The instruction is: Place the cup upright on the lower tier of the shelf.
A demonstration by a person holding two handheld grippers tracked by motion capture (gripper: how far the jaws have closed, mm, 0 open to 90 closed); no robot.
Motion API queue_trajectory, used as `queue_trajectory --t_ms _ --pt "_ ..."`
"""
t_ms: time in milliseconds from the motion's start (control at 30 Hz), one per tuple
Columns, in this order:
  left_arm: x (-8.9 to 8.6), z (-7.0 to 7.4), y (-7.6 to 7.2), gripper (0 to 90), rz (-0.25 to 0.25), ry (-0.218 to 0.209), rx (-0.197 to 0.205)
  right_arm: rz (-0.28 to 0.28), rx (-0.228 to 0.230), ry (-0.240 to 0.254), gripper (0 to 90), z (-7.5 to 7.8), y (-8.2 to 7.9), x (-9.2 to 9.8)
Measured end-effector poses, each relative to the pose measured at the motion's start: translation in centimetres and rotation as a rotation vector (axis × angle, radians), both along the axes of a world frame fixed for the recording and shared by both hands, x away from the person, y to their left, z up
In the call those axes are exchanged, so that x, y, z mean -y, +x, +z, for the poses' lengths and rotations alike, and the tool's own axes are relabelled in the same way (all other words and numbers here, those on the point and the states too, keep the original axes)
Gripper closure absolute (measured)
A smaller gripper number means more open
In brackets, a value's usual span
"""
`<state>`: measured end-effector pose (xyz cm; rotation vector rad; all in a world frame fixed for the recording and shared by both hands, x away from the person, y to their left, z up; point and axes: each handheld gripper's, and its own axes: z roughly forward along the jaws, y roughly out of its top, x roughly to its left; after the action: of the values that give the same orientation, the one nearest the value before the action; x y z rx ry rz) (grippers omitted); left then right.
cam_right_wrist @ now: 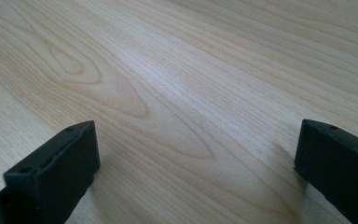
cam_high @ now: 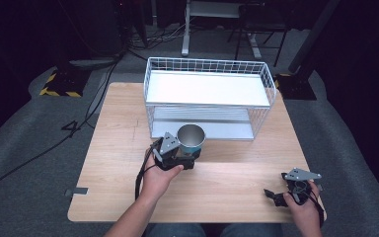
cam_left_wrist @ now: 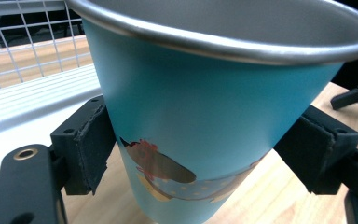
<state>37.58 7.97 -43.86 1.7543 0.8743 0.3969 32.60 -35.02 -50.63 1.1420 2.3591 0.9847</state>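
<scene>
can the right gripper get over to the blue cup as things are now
Probably yes. Bare wooden table lies between the right gripper, whose jaws stand open, and the blue cup. But the left gripper already clamps the cup's lower sides, so only its rim and upper wall look free.

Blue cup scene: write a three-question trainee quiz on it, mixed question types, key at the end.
1. True or false: the left gripper is shut on the blue cup.
2. What lies between the right gripper's jaws? A) a spoon B) bare wooden table C) a cloth
3. Fill in: beyond the cup stands a white wire ___ with two levels.

Key: 1 true; 2 B; 3 rack.
</scene>
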Motion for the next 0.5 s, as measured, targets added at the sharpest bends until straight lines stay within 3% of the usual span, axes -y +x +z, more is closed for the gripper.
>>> queue_trajectory --t_ms 500 --pt "1.6 -1.1 3.9 18.1 0.012 -0.024 0.01 -0.008 -0.001 0.0 0.0 0.0 0.0 -0.1"
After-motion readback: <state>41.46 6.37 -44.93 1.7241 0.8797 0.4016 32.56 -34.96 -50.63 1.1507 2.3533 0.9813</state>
